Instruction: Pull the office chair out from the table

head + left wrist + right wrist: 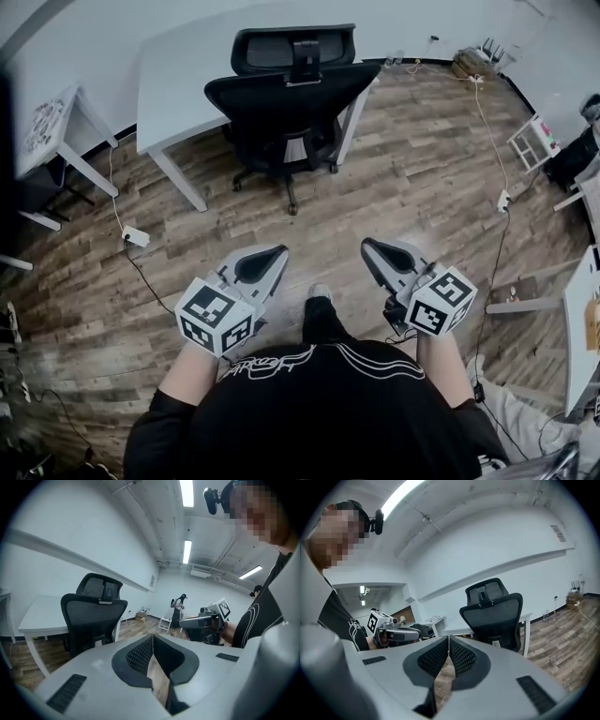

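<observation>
A: Where's the office chair [286,103]?
B: Black one, right at the white table [178,84], its back twd the person. Well apart from both grippers.
A: Left gripper [270,258]?
B: Jaws together, nothing btw them.
A: Right gripper [373,251]?
B: Same, jaws together, empty. Both are side by side over the wood floor [412,178].

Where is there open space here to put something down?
The wooden floor between the person and the office chair lies bare. So does the white table left of the chair. Cables clutter the sides: a white adapter at left, a long cord at right.
</observation>
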`<state>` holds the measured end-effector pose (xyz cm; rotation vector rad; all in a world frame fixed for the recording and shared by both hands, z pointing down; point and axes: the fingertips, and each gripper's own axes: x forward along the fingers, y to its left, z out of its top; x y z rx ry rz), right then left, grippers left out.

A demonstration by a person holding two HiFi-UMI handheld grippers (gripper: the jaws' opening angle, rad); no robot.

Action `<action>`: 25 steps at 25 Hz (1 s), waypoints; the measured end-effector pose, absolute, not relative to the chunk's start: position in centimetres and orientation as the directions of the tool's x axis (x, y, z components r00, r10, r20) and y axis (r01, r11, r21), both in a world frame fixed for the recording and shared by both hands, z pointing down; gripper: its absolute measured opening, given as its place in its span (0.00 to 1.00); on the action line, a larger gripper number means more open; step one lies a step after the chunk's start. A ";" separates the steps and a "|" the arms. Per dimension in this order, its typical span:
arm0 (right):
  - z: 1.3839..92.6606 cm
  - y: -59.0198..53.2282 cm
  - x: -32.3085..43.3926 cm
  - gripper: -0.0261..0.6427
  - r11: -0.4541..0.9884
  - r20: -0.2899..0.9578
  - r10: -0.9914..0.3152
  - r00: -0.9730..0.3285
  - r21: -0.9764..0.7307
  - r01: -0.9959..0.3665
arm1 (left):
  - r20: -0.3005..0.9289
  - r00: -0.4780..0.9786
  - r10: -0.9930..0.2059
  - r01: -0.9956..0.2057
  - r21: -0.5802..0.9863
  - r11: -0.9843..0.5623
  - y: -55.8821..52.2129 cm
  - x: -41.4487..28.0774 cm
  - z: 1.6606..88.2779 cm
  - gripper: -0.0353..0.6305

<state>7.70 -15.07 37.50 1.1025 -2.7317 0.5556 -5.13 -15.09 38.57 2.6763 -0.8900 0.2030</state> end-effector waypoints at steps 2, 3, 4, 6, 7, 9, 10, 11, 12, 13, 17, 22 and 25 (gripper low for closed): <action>37.4 -18.6 8.8 0.09 0.670 0.248 -0.634 -0.733 -0.297 -0.680 | 0.247 0.787 -0.566 -0.615 0.241 -0.751 -18.0 -4.0 38.7 0.06; 37.2 -20.4 9.4 0.09 0.675 0.238 -0.629 -0.740 -0.304 -0.672 | 0.254 0.783 -0.568 -0.620 0.237 -0.748 -19.6 -3.4 38.6 0.06; 37.1 -22.2 10.0 0.09 0.680 0.231 -0.624 -0.746 -0.309 -0.665 | 0.259 0.779 -0.571 -0.624 0.233 -0.746 -21.2 -2.7 38.5 0.06; 36.8 -25.7 11.3 0.09 0.691 0.227 -0.613 -0.757 -0.310 -0.653 | 0.266 0.767 -0.583 -0.638 0.227 -0.736 -24.5 -1.3 38.3 0.06; 36.8 -27.3 11.9 0.09 0.697 0.230 -0.606 -0.761 -0.308 -0.648 | 0.269 0.760 -0.592 -0.647 0.226 -0.728 -26.1 -0.8 38.3 0.06; 36.8 -30.2 13.0 0.09 0.710 0.239 -0.592 -0.770 -0.297 -0.638 | 0.275 0.743 -0.611 -0.667 0.221 -0.711 -28.9 0.2 38.0 0.06; 36.7 -31.6 13.5 0.09 0.717 0.243 -0.587 -0.773 -0.288 -0.635 | 0.275 0.734 -0.621 -0.676 0.216 -0.704 -30.3 0.6 37.9 0.06; 36.6 -32.8 14.0 0.09 0.723 0.245 -0.584 -0.774 -0.277 -0.633 | 0.275 0.725 -0.632 -0.686 0.208 -0.697 -31.5 1.0 37.7 0.06; 36.4 -34.0 14.4 0.09 0.727 0.244 -0.585 -0.773 -0.264 -0.634 | 0.274 0.713 -0.645 -0.698 0.196 -0.688 -32.7 1.2 37.5 0.06; 36.2 -35.1 14.8 0.09 0.731 0.241 -0.588 -0.772 -0.250 -0.635 | 0.271 0.698 -0.662 -0.713 0.182 -0.677 -33.6 1.2 37.3 0.06; 35.5 -38.6 15.8 0.09 0.740 0.237 -0.598 -0.766 -0.204 -0.641 | 0.257 0.639 -0.725 -0.767 0.144 -0.625 -36.5 -0.5 36.5 0.07; 35.6 -43.2 16.9 0.09 0.721 0.277 -0.639 -0.718 -0.111 -0.684 | 0.271 0.589 -0.761 -0.802 0.083 -0.591 -39.7 -3.5 36.5 0.12; 35.3 -45.8 17.0 0.10 0.719 0.284 -0.644 -0.710 -0.092 -0.689 | 0.269 0.582 -0.767 -0.808 0.086 -0.583 -42.2 -5.0 36.7 0.19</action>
